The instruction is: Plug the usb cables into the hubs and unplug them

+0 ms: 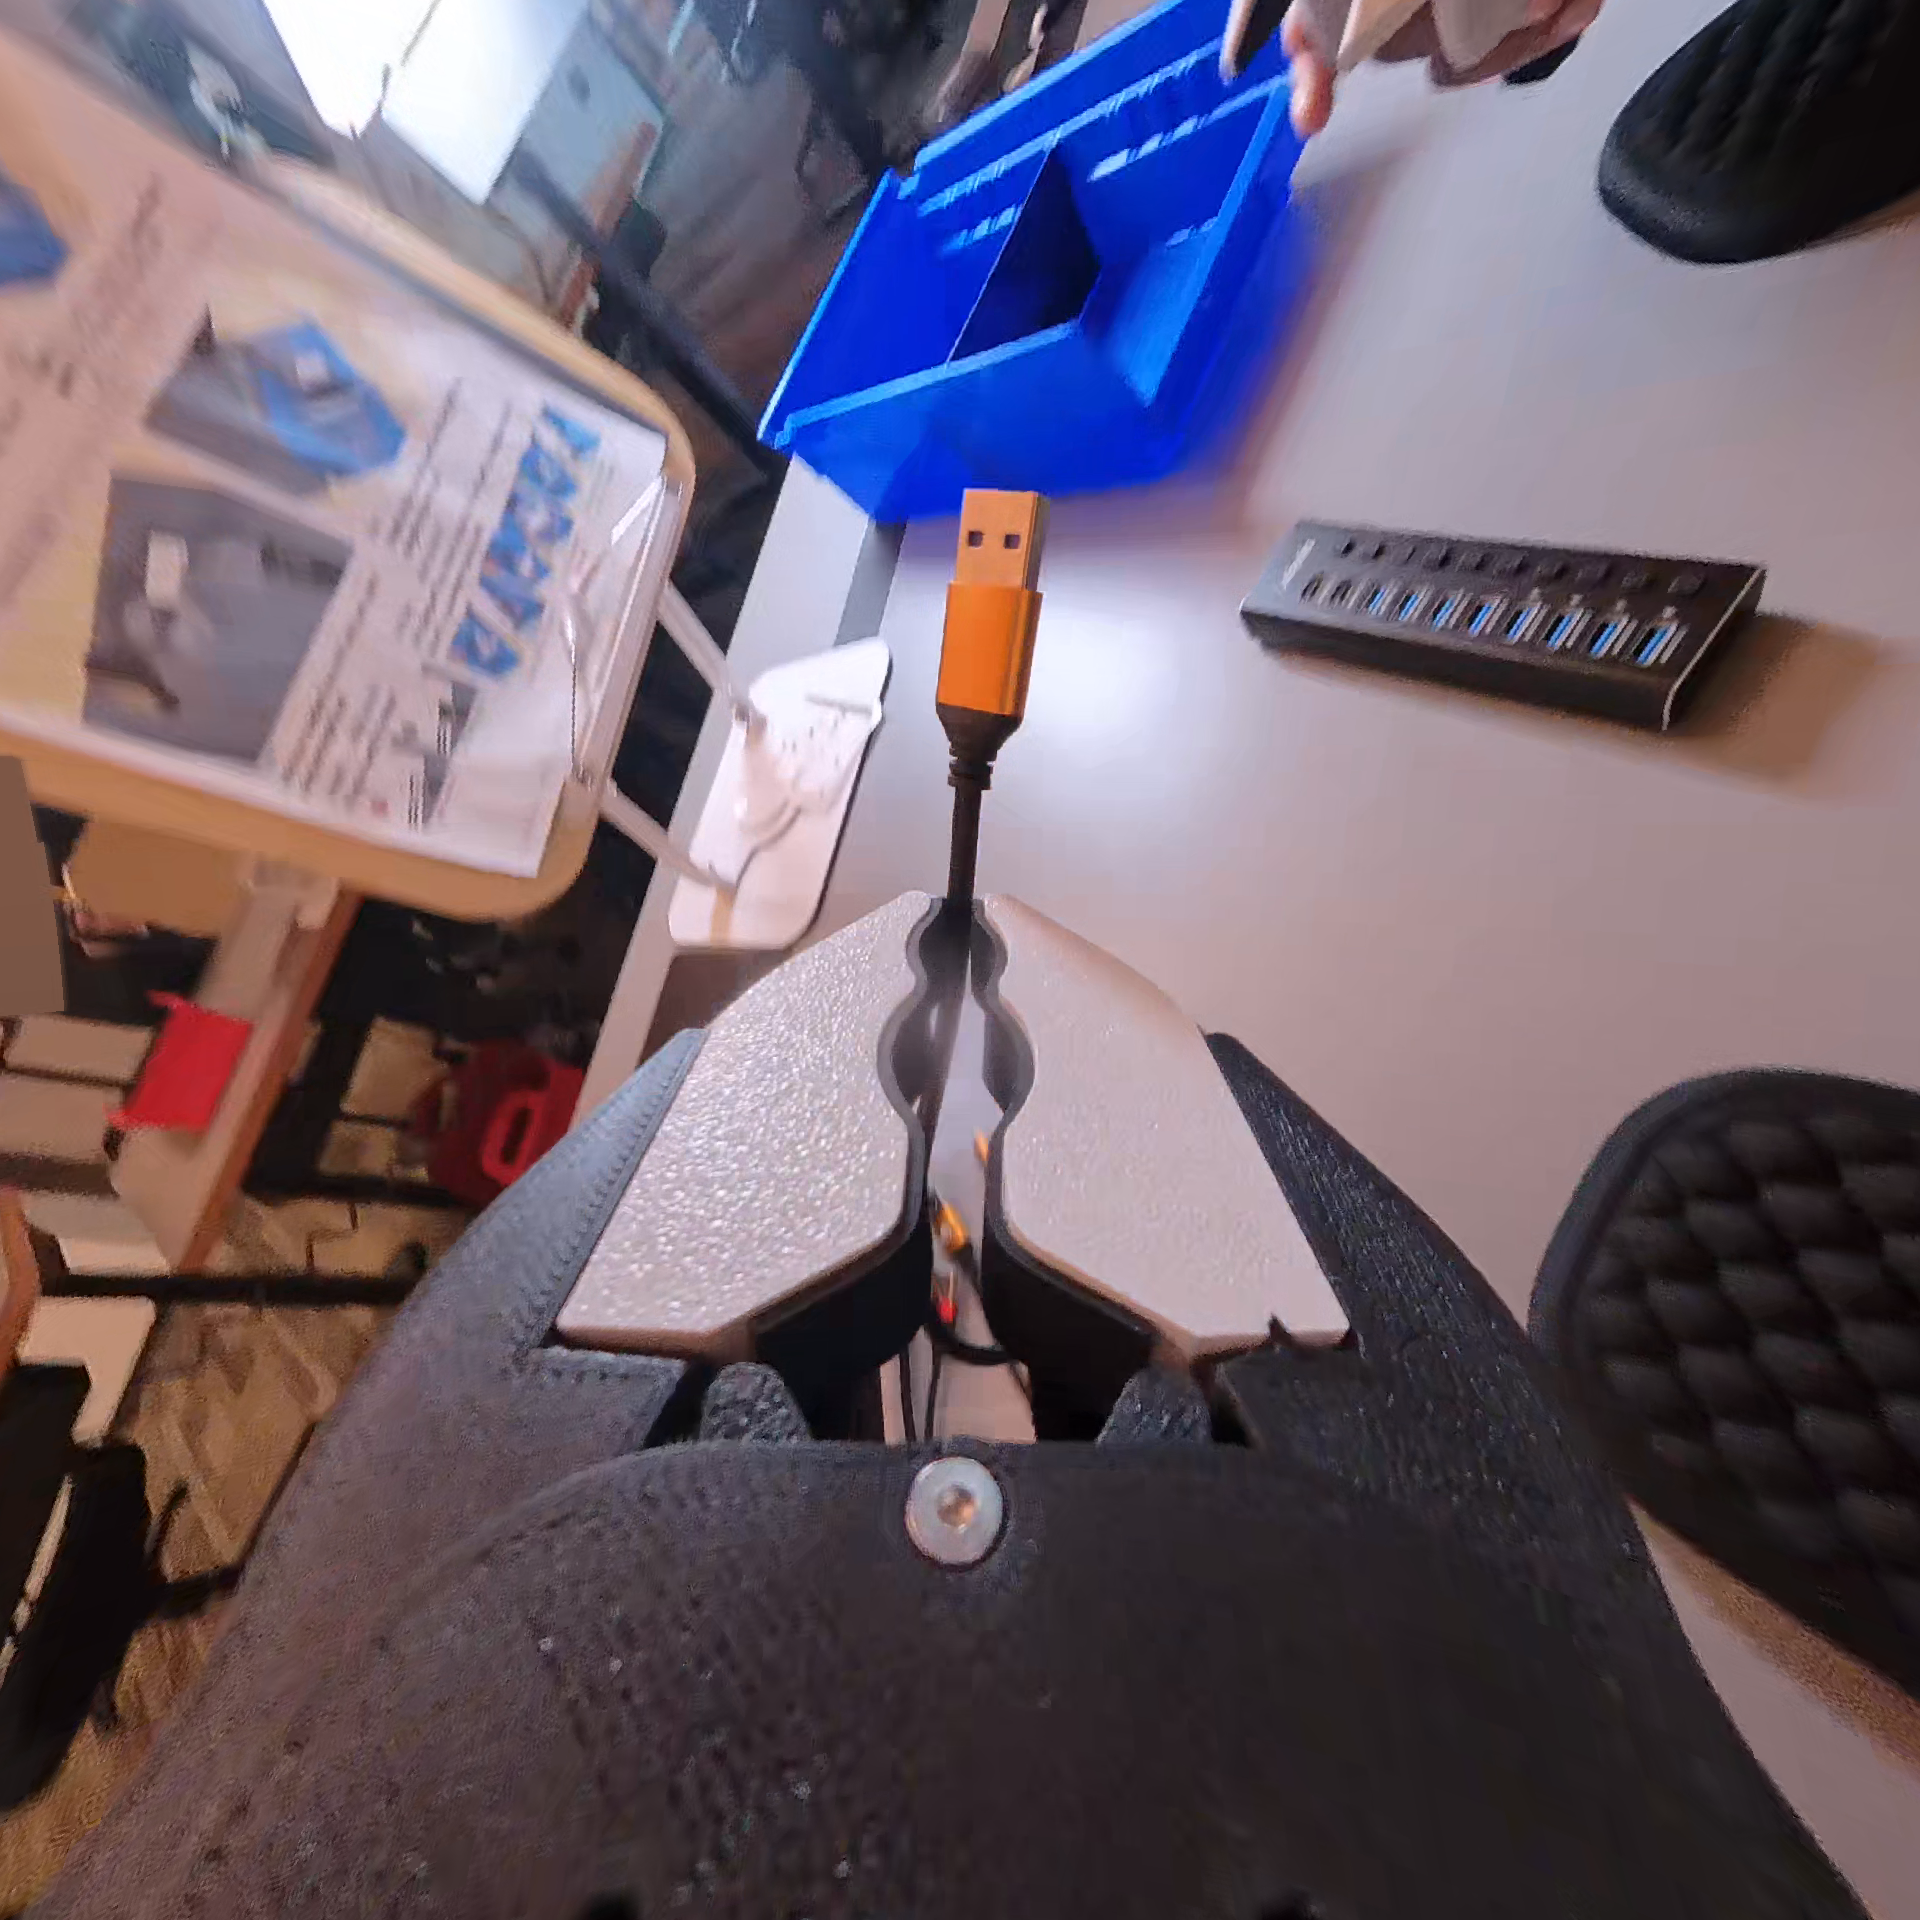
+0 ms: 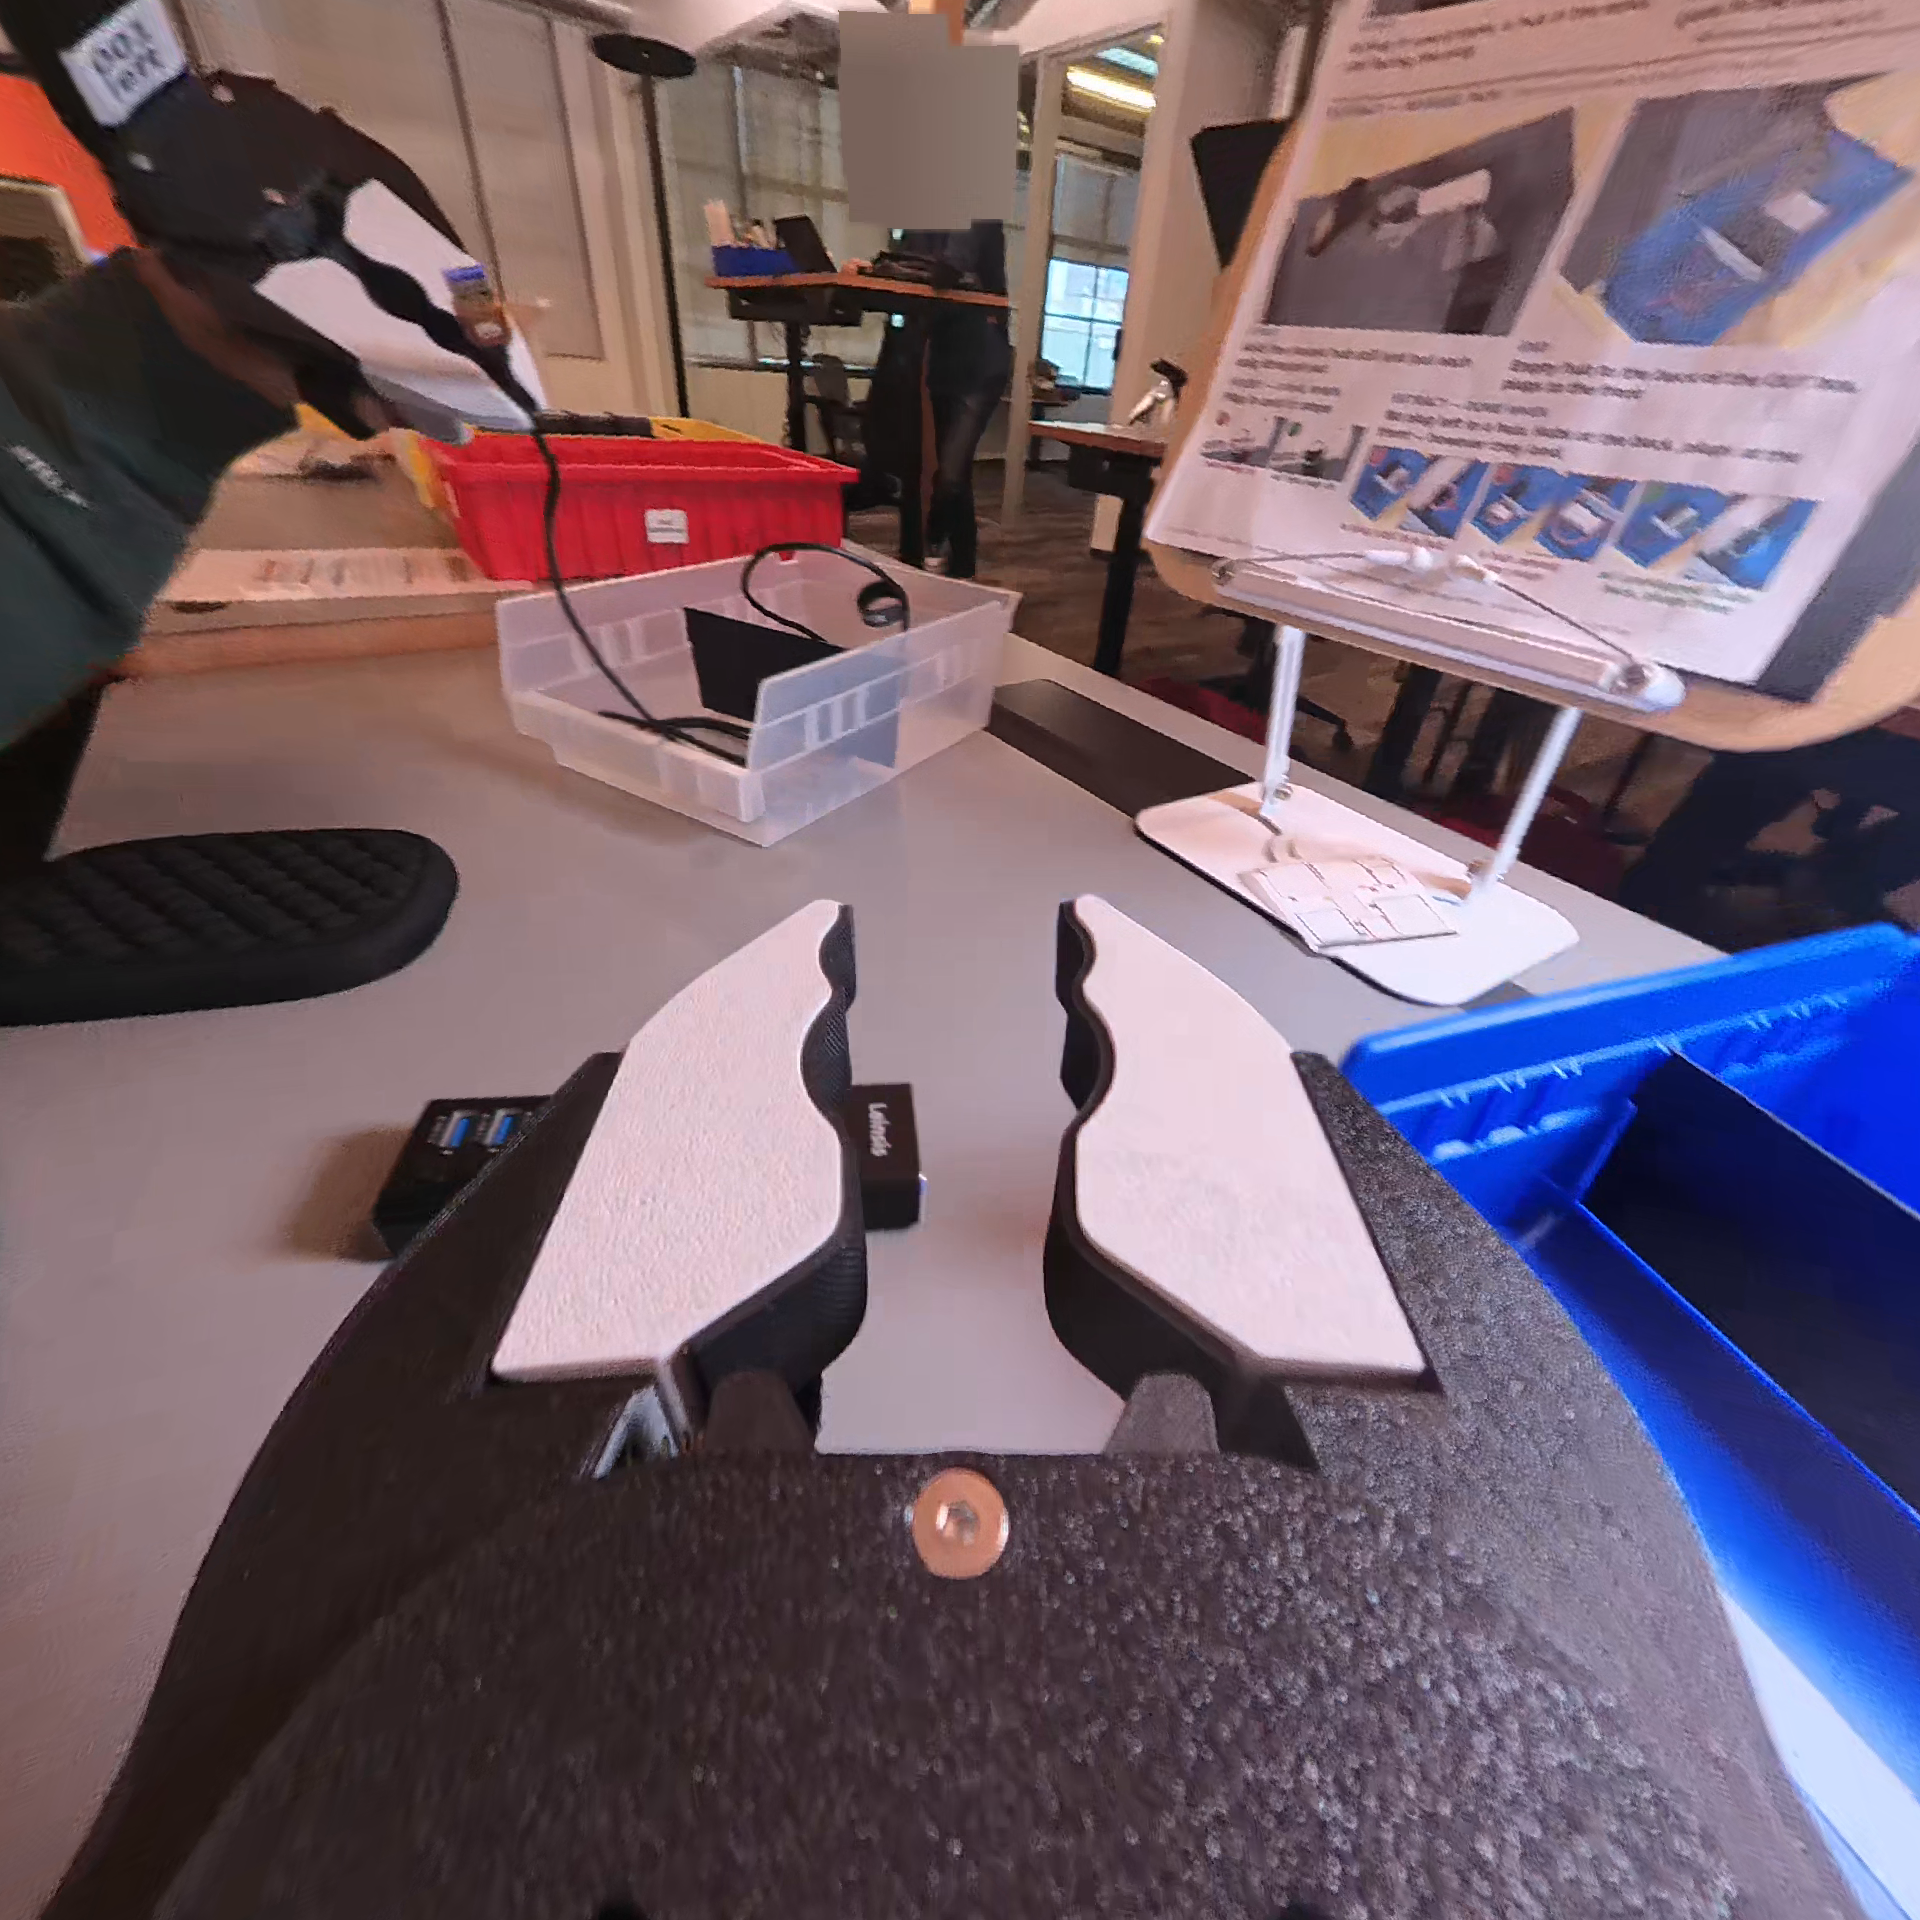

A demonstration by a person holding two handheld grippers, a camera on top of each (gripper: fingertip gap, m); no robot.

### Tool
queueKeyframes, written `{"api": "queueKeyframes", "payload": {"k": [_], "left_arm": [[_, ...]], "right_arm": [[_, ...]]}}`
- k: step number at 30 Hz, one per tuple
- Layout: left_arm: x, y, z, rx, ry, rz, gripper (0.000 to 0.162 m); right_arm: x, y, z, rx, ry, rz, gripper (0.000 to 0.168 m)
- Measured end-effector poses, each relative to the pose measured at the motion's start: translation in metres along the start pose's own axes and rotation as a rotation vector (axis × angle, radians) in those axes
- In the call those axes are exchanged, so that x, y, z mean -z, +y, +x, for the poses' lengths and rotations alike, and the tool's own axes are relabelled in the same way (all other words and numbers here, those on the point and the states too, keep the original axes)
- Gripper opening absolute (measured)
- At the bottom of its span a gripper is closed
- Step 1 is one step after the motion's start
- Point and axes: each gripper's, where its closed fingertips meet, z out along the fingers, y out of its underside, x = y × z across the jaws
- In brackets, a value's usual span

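Note:
My left gripper (image 1: 958,914) is shut on the thin black cord of a USB cable. Its orange plug (image 1: 990,613) stands up above the fingertips, in the air over the table. The black multi-port hub (image 1: 1507,623) lies flat on the grey table to the right of the plug, blue ports facing me. In the right wrist view my right gripper (image 2: 956,925) is open and empty, held just above the hub (image 2: 457,1164), whose ends show beside the left finger. The left gripper (image 2: 416,301) with the plug (image 2: 478,301) shows at upper left; its cable trails into a clear bin (image 2: 748,686).
A blue divided bin (image 1: 1039,301) sits behind the plug and at the right (image 2: 1683,1122). A document stand with an instruction sheet (image 2: 1538,343) rests on a white base (image 2: 1371,904). Black padded rests (image 2: 208,914) lie on the table. A red bin (image 2: 644,499) stands at the back. Tip to tip, the grippers are about 30 cm apart.

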Motion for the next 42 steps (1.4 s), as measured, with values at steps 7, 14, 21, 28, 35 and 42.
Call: {"api": "queueKeyframes", "payload": {"k": [7, 14, 21, 28, 35, 42], "left_arm": [[-0.051, -0.091, 0.029, -0.225, 0.041, 0.195, 0.004], [-0.094, -0.134, 0.065, -0.357, 0.148, 0.272, 0.004], [-0.137, -0.108, 0.095, -0.408, 0.291, 0.186, 0.004], [-0.153, -0.089, 0.1, -0.458, 0.311, 0.132, 0.004], [-0.162, -0.084, 0.104, -0.466, 0.332, 0.135, 0.005], [-0.159, -0.091, 0.077, -0.183, 0.241, 0.263, 0.008]], "right_arm": [[-0.023, -0.053, -0.061, -0.174, -0.313, 0.06, 0.037], [-0.03, -0.082, -0.081, -0.589, -0.67, 0.072, 0.037], [-0.041, -0.047, -0.098, -0.753, -0.864, -0.101, 0.035], [-0.051, -0.004, -0.084, -0.748, -0.785, -0.234, 0.024], [-0.053, 0.015, -0.09, -0.742, -0.815, -0.32, 0.022], [-0.055, 0.007, -0.081, -0.833, -0.825, -0.188, 0.008]]}}
